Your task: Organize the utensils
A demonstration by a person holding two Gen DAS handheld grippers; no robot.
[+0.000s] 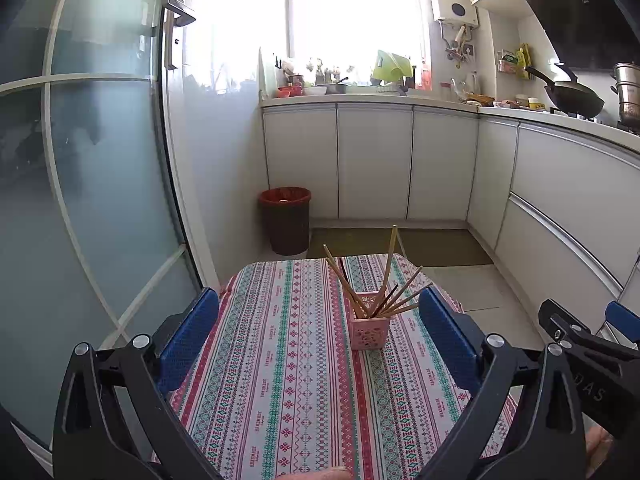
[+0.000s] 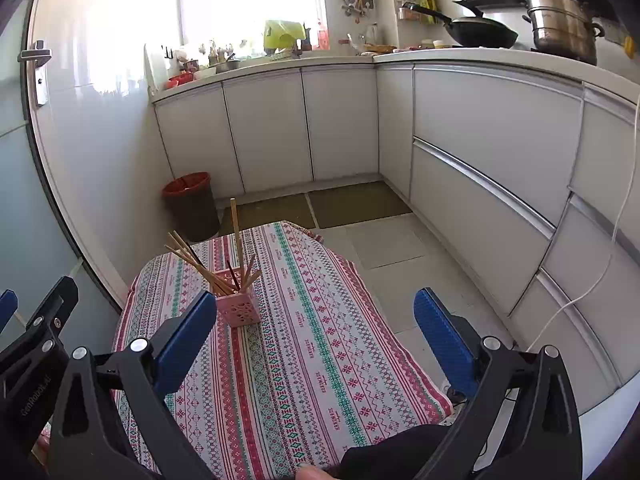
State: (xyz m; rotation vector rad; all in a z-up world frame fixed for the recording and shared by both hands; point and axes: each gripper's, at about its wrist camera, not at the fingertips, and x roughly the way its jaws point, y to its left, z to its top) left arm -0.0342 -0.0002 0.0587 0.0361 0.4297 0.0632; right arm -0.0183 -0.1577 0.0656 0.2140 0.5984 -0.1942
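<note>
Left gripper [image 1: 318, 314]: fingers spread wide, holding nothing, hovering above the near half of the desk [image 1: 280, 380], which is covered in a striped patterned cloth. Pink perforated holder [image 1: 370, 330]: upright on the cloth at mid-desk, ahead of the left gripper and toward its right finger. Chopsticks [image 1: 384, 284]: all standing in the holder, fanned out to left and right, one taller than the rest; none seen lying loose on the cloth. Right gripper [image 2: 316, 320]: fingers likewise wide apart and empty, with the holder [image 2: 240, 310] just beyond its left finger. Judgement: the sorting appears complete or nearly so. If a stick needs straightening, approach from above, close on a single shaft near its upper end, and steady the light holder with the other gripper to prevent tipping.
</note>
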